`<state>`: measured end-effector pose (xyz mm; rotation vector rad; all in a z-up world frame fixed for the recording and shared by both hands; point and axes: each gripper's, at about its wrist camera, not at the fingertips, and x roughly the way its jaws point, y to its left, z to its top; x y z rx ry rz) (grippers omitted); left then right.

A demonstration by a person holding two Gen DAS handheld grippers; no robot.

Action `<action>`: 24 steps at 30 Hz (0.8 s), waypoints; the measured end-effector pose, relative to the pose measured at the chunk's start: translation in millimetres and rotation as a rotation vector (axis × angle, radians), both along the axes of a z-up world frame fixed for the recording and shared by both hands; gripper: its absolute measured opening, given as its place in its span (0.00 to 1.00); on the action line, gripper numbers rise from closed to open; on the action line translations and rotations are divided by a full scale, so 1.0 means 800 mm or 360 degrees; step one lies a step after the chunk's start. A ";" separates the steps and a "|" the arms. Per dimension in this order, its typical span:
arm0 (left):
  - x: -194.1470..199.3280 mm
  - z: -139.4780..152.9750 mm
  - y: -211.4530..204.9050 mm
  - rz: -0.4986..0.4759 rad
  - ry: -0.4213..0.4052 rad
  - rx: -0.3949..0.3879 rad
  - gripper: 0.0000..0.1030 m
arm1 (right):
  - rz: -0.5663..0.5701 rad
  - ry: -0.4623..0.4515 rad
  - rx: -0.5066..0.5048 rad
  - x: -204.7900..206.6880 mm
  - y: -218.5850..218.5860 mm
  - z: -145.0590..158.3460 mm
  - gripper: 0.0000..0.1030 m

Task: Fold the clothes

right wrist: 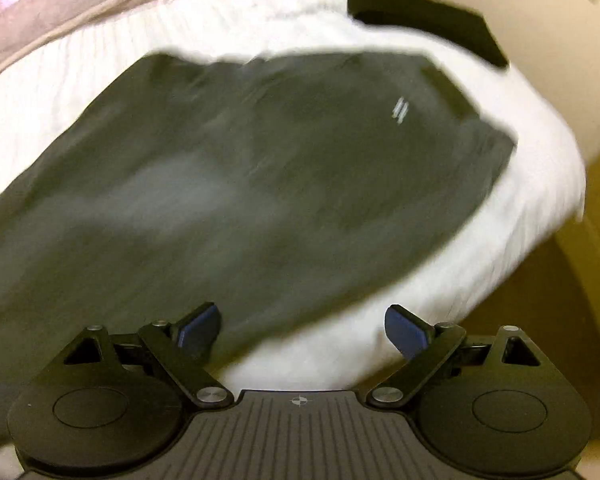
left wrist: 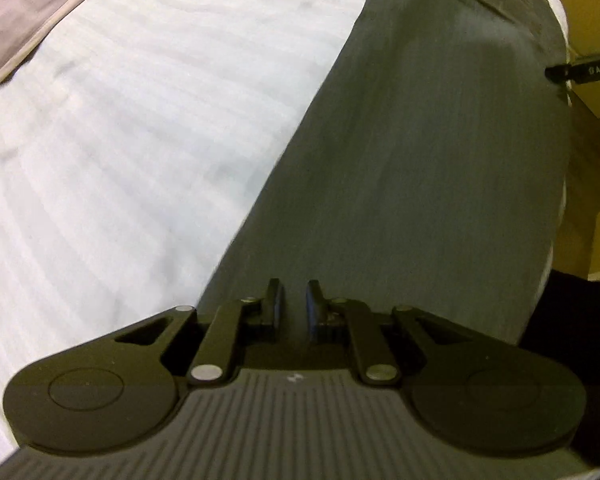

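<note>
Both the left gripper [left wrist: 293,304] and right gripper [right wrist: 302,326] were built in matte black, with ribbed bodies, silver pivot screws and blue finger pads [right wrist: 404,330].

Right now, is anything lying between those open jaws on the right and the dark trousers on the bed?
Nothing visible. The right gripper hangs open just above the trousers, with only bare white bedsheet beside them.

Garment [left wrist: 420,152]: dark grey-green, small white mark [right wrist: 400,109] at 1 o'clock. Bed sheet [left wrist: 120,120]: white, faint woven stripes. Blanket [right wrist: 52,28]: taupe, 11 o'clock. Claw pads [right wrist: 404,330]: blue.
</note>
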<state>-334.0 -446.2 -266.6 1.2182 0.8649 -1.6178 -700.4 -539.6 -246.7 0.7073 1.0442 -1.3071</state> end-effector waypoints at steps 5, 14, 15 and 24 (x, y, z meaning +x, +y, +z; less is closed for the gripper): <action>0.086 0.009 0.096 0.0106 -0.0053 0.0009 0.10 | -0.0059 0.0064 0.0098 0.061 0.087 0.015 0.90; 0.163 0.029 0.198 0.0254 -0.0117 0.0008 0.12 | 0.0280 -0.0082 0.0170 0.154 0.181 0.041 0.90; 0.163 0.031 0.208 0.0252 -0.0125 0.0008 0.12 | 0.0303 -0.0115 0.0180 0.161 0.189 0.039 0.90; 0.145 0.069 0.278 0.0087 -0.0254 -0.0056 0.21 | 0.0660 -0.0381 0.0108 0.204 0.261 0.049 0.90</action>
